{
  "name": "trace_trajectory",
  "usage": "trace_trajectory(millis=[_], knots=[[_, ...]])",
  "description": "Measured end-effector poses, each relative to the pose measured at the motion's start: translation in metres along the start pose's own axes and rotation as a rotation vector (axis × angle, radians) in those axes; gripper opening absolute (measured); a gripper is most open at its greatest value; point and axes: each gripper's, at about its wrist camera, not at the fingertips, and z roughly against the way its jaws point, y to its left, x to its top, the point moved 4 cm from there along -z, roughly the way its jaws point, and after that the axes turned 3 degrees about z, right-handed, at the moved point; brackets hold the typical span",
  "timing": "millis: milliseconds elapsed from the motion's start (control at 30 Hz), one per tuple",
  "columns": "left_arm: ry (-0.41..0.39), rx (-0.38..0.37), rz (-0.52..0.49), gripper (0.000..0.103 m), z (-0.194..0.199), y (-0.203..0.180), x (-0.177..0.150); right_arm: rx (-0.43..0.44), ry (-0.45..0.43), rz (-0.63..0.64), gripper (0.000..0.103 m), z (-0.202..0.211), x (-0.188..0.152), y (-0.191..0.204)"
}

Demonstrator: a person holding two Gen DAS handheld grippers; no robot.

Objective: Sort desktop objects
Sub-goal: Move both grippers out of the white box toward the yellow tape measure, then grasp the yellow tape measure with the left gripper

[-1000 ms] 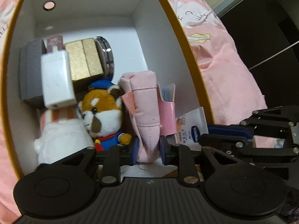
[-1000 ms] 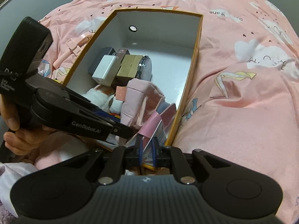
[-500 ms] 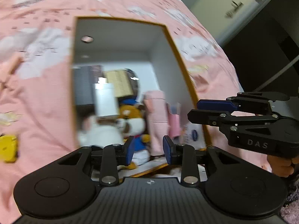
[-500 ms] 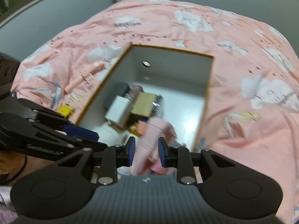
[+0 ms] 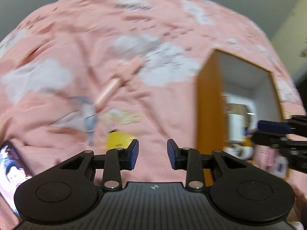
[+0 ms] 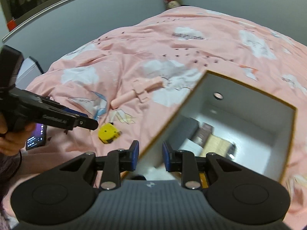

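Observation:
My left gripper (image 5: 152, 154) hangs open and empty over the pink bedspread (image 5: 168, 99), to the left of the box. In front of it lie a yellow tape measure (image 5: 118, 141) and a pink stick-shaped gadget (image 5: 115, 86). My right gripper (image 6: 150, 154) is open too, with nothing held, above the near left wall of the orange-edged white box (image 6: 191, 103). The box holds a grey case (image 6: 184, 128), a gold box (image 6: 216, 143) and other blurred items. The right wrist view also shows the tape measure (image 6: 107, 134), the pink gadget (image 6: 140, 94) and the left gripper (image 6: 88, 119).
A lit phone (image 6: 36, 137) lies on the bedspread at the lower left, beside the hand (image 6: 9, 140) that holds the left gripper. The right gripper (image 5: 256, 131) juts in over the box (image 5: 207, 105) at the right. A grey wall runs behind the bed.
Both grippers let go of the pink pouch and the tube inside the box, opened, rose out of it and swung left. The left one now looks at the bedspread.

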Motion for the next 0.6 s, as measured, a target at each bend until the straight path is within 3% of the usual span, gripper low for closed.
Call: trace_trajectory(millis=[200,300,600], knots=[[0.103,0.036,0.092,0.040,-0.039,0.036,0.001,0.039,0.030,0.045,0.028,-0.029,0.021,0.009],[0.117,0.060,0.090,0.047,-0.054,0.039,0.002,0.055,0.058,0.066,0.028,-0.046,0.028,0.011],[0.160,0.120,0.090,0.048,-0.086,0.045,0.010,0.099,0.113,0.100,0.029,-0.089,0.041,0.018]])
